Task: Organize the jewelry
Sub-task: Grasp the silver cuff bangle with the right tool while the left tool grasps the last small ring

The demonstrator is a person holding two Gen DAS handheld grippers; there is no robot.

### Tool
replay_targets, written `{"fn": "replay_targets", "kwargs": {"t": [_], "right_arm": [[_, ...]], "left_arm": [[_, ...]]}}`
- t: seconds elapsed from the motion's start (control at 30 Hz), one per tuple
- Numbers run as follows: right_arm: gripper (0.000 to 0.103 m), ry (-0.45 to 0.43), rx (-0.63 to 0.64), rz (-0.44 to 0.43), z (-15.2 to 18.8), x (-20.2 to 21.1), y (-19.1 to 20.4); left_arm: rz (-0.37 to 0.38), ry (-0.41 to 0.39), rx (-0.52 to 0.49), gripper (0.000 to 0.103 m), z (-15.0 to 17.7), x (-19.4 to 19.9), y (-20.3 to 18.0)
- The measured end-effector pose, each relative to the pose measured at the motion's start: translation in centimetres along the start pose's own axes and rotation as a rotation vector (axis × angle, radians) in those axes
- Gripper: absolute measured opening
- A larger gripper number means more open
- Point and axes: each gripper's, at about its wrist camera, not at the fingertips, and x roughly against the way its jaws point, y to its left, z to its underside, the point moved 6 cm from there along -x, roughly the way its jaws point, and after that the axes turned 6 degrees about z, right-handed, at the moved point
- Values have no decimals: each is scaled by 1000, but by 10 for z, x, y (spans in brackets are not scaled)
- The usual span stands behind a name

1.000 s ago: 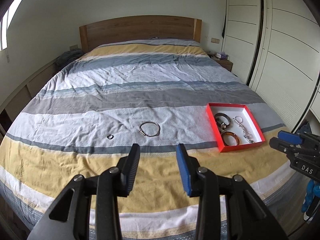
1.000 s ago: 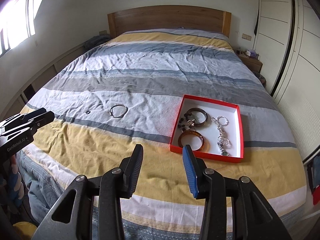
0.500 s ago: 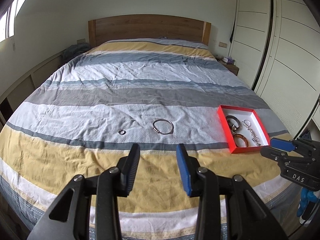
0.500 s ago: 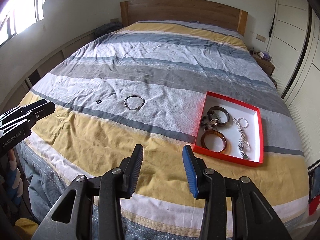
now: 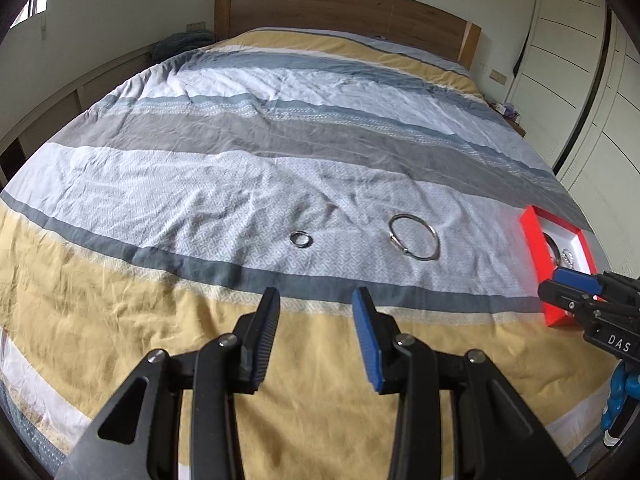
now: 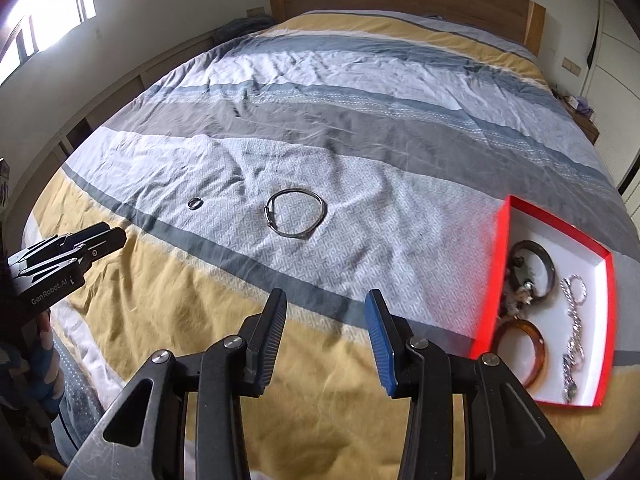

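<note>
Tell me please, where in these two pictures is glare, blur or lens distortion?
Right wrist view: the window at top left is blown out white; the red box looks a little smeared at its near edge. Left wrist view: light is even, without glare; the silver bangle and small ring are fairly sharp. In both views the fisheye bends the bed and darkens the corners.

Two wrist fisheyes, foot of bed, facing headboard.
Left view sits further left, right view nearer red box (image 6: 490, 284); both share silver bangle (image 5: 415, 237) and small ring (image 6: 195, 203).
</note>
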Motion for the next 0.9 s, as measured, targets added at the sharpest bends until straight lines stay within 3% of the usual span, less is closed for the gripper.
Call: {"fn": "replay_targets", "kwargs": {"t": [0.33,0.5,0.7,0.8,0.9], "right_arm": [[41,29,-45,-70,-42,-98,8],[41,43,-78,-91,-48,-130,4],[41,38,-79,-107,-52,-151,7],[42,43,-72,-106,-52,-158,8],[38,42,-74,-108,-52,-162,8]], "left_arm": [[9,28,74,39,-20,-72,41],[35,43,54,39,-27,-99,35],[0,60,2,39,-28,-128,28],[-14,52,-14,37,-24,-133,26],[-12,42,-35,25,-22,-132,22]]}}
